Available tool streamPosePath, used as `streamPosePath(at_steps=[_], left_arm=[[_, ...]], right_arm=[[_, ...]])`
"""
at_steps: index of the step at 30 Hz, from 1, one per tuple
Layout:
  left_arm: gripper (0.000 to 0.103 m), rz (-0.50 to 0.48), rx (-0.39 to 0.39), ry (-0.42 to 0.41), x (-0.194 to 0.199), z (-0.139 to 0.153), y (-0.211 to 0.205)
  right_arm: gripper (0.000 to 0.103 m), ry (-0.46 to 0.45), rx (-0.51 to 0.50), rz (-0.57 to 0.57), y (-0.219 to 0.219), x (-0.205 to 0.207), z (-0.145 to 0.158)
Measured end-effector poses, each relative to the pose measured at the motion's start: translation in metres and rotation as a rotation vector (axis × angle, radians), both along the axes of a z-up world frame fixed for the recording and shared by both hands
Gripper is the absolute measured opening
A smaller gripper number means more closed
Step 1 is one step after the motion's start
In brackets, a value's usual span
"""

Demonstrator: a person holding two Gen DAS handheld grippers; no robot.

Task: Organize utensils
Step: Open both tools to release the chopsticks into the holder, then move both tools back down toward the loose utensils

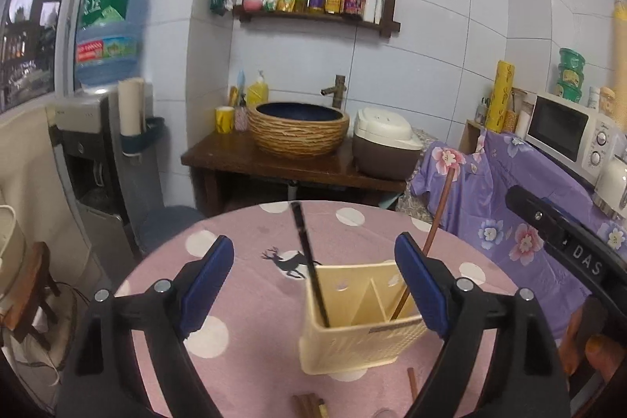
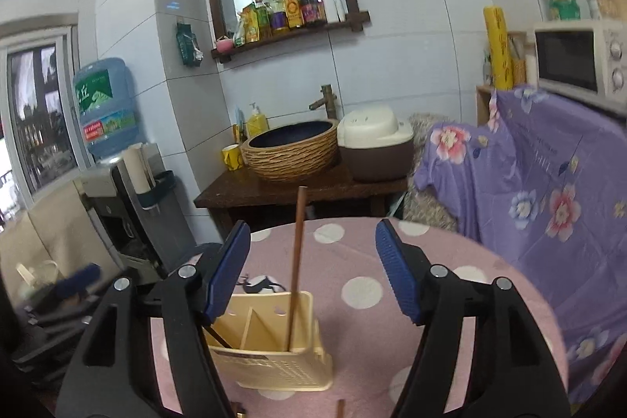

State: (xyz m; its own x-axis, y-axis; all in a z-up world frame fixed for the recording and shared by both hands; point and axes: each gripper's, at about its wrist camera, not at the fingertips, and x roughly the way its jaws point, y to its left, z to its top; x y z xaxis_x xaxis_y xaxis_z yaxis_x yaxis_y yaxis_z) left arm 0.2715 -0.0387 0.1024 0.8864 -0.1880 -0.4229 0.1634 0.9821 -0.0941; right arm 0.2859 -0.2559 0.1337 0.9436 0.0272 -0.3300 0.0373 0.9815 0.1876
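On the round table (image 1: 243,300), covered by a pink polka-dot cloth, the left gripper (image 1: 313,285) hovers with its blue-padded fingers (image 1: 207,281) spread wide and holding nothing. Between them stands a cream utensil holder (image 1: 360,324), divided into compartments. A black chopstick (image 1: 309,261) leans in its left compartment; a brown chopstick (image 1: 435,230) leans in its right compartment, passing just behind the right-hand pad. More brown sticks (image 1: 309,400) lie on the cloth near the bottom edge. From the right wrist view, the right gripper (image 2: 313,273) is likewise spread wide and empty, above the holder's right side. Behind the table stand a water dispenser (image 1: 98,159), a woven-sided basin (image 1: 298,130), a rice cooker (image 1: 386,143) and a microwave (image 1: 568,136).
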Motion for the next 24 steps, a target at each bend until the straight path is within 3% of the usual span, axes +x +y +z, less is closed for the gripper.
streamPosePath(at_steps=[3,7,16,20,24], left_arm=[[0.097,0.010,0.010,0.005,-0.017,-0.005,0.010],[0.098,0.027,0.004,0.053,-0.038,-0.027,0.027],[0.098,0.099,0.063,0.280,-0.050,-0.115,0.053],[0.098,0.103,0.112,0.325,-0.057,-0.142,0.051],[0.097,0.077,0.120,0.368,-0.064,-0.162,0.043]], right_arm=[[0.069,-0.019,-0.032,-0.001,0.003,-0.020,-0.003],[0.075,0.006,-0.098,0.017,0.010,-0.046,-0.019],[0.075,0.268,-0.144,0.021,0.017,-0.071,-0.114],[0.056,0.406,-0.095,0.028,0.016,-0.071,-0.160],[0.046,0.491,-0.077,0.044,0.018,-0.070,-0.186]])
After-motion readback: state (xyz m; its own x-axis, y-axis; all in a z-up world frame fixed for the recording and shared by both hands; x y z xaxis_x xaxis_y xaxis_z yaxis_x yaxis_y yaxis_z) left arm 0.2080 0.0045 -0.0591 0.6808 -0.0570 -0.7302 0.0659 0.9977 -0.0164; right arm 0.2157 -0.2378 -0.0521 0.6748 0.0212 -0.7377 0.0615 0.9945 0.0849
